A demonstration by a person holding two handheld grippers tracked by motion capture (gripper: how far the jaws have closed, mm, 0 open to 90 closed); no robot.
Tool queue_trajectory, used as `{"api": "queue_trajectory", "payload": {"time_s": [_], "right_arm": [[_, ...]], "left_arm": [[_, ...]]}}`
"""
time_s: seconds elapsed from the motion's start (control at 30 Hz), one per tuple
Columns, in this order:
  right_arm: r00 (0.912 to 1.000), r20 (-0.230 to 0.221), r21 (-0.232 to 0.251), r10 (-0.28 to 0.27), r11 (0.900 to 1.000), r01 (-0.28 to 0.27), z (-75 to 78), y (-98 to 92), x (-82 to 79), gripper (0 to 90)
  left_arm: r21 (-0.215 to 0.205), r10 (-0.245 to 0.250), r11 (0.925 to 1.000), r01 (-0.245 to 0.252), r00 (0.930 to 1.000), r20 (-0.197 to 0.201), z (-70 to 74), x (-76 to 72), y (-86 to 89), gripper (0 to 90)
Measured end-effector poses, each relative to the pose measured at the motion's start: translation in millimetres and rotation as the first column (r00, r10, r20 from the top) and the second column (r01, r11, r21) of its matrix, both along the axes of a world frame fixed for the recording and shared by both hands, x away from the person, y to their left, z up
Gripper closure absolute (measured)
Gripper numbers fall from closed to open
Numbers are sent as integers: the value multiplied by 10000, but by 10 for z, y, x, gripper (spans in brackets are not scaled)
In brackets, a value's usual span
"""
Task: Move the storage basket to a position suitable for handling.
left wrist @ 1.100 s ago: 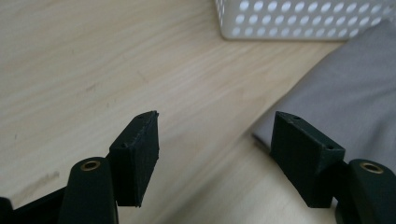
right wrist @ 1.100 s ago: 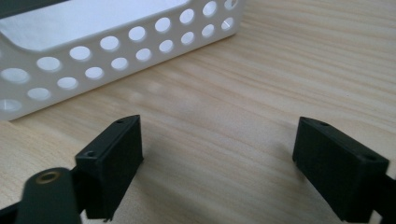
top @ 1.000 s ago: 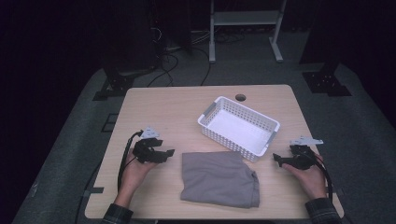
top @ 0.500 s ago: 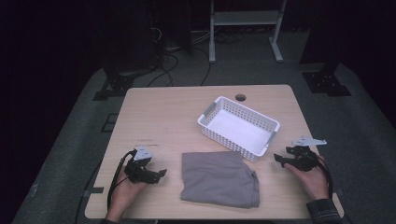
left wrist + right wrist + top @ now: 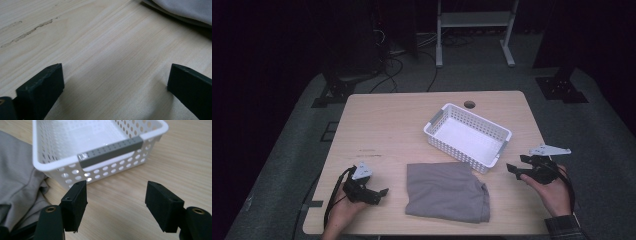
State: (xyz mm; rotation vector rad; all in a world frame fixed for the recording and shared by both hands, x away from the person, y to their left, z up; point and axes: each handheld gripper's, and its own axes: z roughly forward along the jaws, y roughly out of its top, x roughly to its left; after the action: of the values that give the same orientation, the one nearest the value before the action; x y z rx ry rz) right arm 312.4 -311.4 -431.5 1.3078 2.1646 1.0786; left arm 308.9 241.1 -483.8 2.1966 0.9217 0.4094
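Observation:
A folded grey cloth [image 5: 446, 191] lies on the wooden table [image 5: 402, 120] near its front edge; its edge shows in the left gripper view [image 5: 185, 10] and the right gripper view [image 5: 17, 175]. My left gripper [image 5: 381, 194] rests low at the table's front left, a short way left of the cloth. Its jaws have just been opening and stand wide apart over bare wood [image 5: 115, 82]. My right gripper [image 5: 513, 169] hovers right of the cloth, pointing at the white basket [image 5: 468, 137]. Its jaws are open with nothing between them [image 5: 116, 202].
The white perforated basket [image 5: 100, 150] with a grey handle strip is empty and sits behind the cloth, slightly right. A round cable hole [image 5: 469, 104] is near the table's far edge. A white metal stand [image 5: 472, 30] rises beyond the table on the dark floor.
My left gripper has moved toward the front edge and lower, and its jaws have opened wider. My right gripper has lifted a little beside the basket.

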Motion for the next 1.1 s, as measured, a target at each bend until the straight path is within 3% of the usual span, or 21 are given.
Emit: {"api": "queue_trajectory", "payload": {"time_s": [0.27,0.6,1.1], "right_arm": [[9989,162,187,449,9988,-452,171,121,6,382],[9926,158,327,1200,9922,-1205,277,342,120,452],[9684,-49,264,2492,9681,-2490,288,850,358,542]], "left_arm": [[5,31,10000,-31,10000,2,0,-5,1,0],[-6,45,10000,-45,10000,-2,0,-4,1,0],[-10,53,10000,-53,10000,-3,0,-4,1,0]]}}
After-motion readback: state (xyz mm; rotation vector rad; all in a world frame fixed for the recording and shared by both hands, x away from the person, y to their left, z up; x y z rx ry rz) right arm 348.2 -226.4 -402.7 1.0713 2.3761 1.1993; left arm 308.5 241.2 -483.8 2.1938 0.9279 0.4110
